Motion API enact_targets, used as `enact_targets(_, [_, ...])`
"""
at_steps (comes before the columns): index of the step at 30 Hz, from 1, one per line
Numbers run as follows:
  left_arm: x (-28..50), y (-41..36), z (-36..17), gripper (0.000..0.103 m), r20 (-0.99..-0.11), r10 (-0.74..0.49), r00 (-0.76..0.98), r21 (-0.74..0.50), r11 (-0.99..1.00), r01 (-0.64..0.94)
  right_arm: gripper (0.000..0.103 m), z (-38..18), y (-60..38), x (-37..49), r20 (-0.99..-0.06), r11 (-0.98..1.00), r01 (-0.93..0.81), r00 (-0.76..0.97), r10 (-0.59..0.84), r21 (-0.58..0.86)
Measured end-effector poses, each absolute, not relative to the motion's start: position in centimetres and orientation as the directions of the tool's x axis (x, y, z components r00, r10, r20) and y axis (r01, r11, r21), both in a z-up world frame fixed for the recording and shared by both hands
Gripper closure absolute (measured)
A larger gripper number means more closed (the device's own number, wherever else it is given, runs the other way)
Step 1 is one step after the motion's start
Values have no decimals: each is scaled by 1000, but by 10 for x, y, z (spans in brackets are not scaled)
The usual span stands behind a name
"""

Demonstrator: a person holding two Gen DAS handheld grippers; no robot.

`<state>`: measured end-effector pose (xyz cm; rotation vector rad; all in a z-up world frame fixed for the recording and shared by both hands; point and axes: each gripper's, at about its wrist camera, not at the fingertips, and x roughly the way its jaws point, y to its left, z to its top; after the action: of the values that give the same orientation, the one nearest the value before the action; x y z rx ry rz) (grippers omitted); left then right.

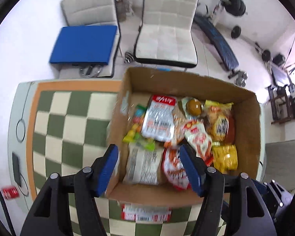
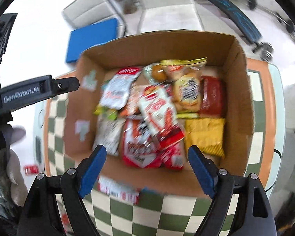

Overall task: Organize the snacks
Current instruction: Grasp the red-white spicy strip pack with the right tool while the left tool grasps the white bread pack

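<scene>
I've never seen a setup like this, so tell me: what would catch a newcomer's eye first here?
First, the cardboard box on the green-and-cream checkered tablecloth, crammed with bright snack packets, such as a yellow packet at its right side. Next, the blue-padded fingers of the right hand-held gripper, spread open above the box's near edge. Behind the table stands a white padded chair.

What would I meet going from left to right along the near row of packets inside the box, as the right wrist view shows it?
White packet with dark print → red and white packet → yellow packet, all lying in the cardboard box.
</scene>
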<state>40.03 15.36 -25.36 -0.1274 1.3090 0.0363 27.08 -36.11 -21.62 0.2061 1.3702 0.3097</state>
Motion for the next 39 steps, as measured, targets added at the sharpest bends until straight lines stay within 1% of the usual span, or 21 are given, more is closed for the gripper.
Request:
enact_targets(5, [316, 181, -252, 40, -939, 10, 344, -53, 984, -172, 16, -210, -338, 216, -913, 911, -233, 152, 379, 340])
enact_targets(7, [294, 189, -263, 40, -947, 41, 320, -26, 979, -204, 16, -218, -326, 194, -907, 896, -269, 137, 398, 352])
enact_targets(9, [273, 202, -284, 40, -960, 45, 276, -27, 967, -252, 16, -233, -315, 180, -907, 888, -283, 116, 406, 361])
enact_targets(11, [259, 212, -306, 40, -975, 41, 218, -25, 957, -290, 22, -255, -302, 174, -906, 883, -278, 87, 415, 378])
enact_targets(13, [245, 225, -325, 40, -984, 38, 176, -23, 941, -336, 39, -280, -288, 175, -903, 881, -265, 71, 424, 393])
enact_targets(14, [239, 229, -334, 40, -987, 33, 157, -26, 934, -357, 43, -292, -280, 176, -908, 886, -266, 74, 413, 381])
enact_targets(15, [232, 236, -343, 40, -991, 28, 134, -25, 925, -380, 44, -301, -273, 178, -909, 888, -268, 84, 409, 374])
enact_targets(16, [225, 241, -348, 40, -992, 25, 121, -26, 919, -394, 46, -309, -266, 178, -911, 890, -274, 93, 402, 365])
enact_targets(17, [218, 247, -355, 40, -994, 17, 104, -28, 908, -417, 50, -315, -261, 178, -913, 892, -279, 100, 395, 355])
enact_targets(18, [214, 251, -359, 40, -995, 12, 95, -30, 903, -428, 52, -324, -253, 178, -920, 900, -285, 116, 375, 331])
enact_targets(21, [203, 265, -369, 40, -998, 1, 66, -30, 884, -467, 54, -342, -240, 178, -919, 908, -268, 141, 367, 322])
enact_targets(23, [197, 274, -371, 40, -998, -6, 57, -33, 871, -489, 56, -353, -231, 177, -912, 902, -255, 129, 390, 350])
enact_targets(26, [197, 286, -371, 40, -998, -20, 54, -45, 857, -514, 56, -358, -216, 171, -896, 880, -268, 103, 431, 393])
enact_targets(29, [204, 294, -374, 40, -998, -48, 51, -68, 843, -534, 57, -359, -186, 151, -857, 796, -361, -20, 514, 486])
enact_targets(31, [213, 298, -377, 40, -995, -86, 51, -100, 829, -551, 56, -352, -182, 142, -856, 783, -387, -33, 516, 487])
enact_targets(32, [220, 298, -380, 40, -992, -116, 54, -126, 817, -562, 54, -348, -184, 140, -864, 789, -397, -26, 502, 470])
enact_targets(33, [226, 298, -383, 40, -989, -135, 56, -143, 807, -573, 49, -345, -188, 140, -879, 800, -406, -18, 477, 442])
enact_targets(34, [232, 296, -387, 40, -986, -157, 57, -161, 798, -581, 35, -343, -193, 142, -892, 812, -410, -9, 452, 415])
enact_targets(35, [241, 294, -393, 40, -980, -192, 55, -186, 778, -600, 32, -342, -201, 145, -905, 827, -411, 9, 426, 385])
enact_targets(37, [255, 290, -404, 40, -969, -240, 62, -225, 747, -625, 32, -341, -217, 152, -914, 844, -399, 33, 404, 358])
enact_targets(39, [270, 281, -415, 40, -964, -257, 64, -236, 722, -651, 32, -342, -237, 158, -926, 873, -358, 55, 374, 331])
